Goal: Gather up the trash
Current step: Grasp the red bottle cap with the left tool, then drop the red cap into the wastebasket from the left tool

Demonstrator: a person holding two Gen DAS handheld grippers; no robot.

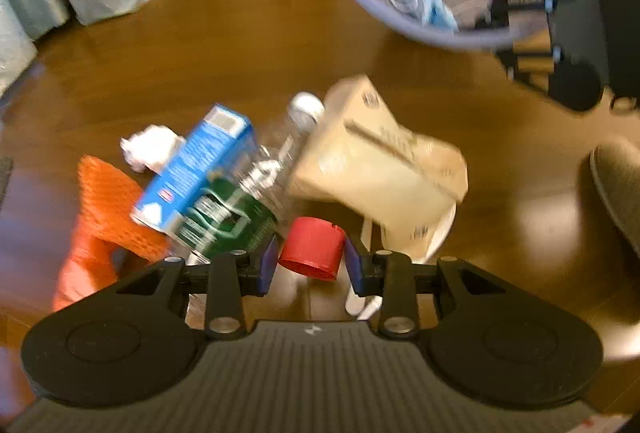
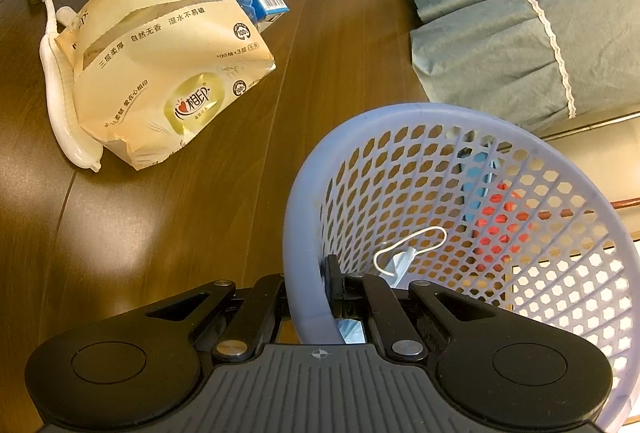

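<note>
1. Lavender mesh basket (image 2: 480, 201): tilting on the wooden floor (image 2: 200, 213), mouth facing the right wrist camera. Holding a face mask with a white ear loop (image 2: 408, 253) and a light blue item against the far wall; a red shape is showing through the mesh.
2. Right gripper (image 2: 312, 289): jaws are clamping the basket's near rim, one finger outside the wall and one inside.
3. Left gripper (image 1: 311, 261): jaws are standing to either side of a red bottle cap (image 1: 313, 248). The blue pads (image 1: 267, 265) are lying just beside the cap; the blurred frame is not showing whether they are pressing on it or parted.
4. Trash pile, lying on the floor just beyond the left jaws and well apart from the basket:
   - a clear plastic bottle with a green label (image 1: 236, 217) and a white cap, lying on its side just left of the red cap;
   - a blue carton (image 1: 196, 169) resting across the bottle;
   - a cream tissue pack (image 2: 168, 69) sitting to the right of the bottle;
   - a white toothbrush (image 2: 60, 81) lying along the pack's edge, touching it;
   - a crumpled white tissue (image 1: 150, 149) and an orange net (image 1: 108, 209) lying at the left of the pile.
5. Blue-grey bedding (image 2: 500, 13): hanging beside the floor, beyond the basket.
</note>
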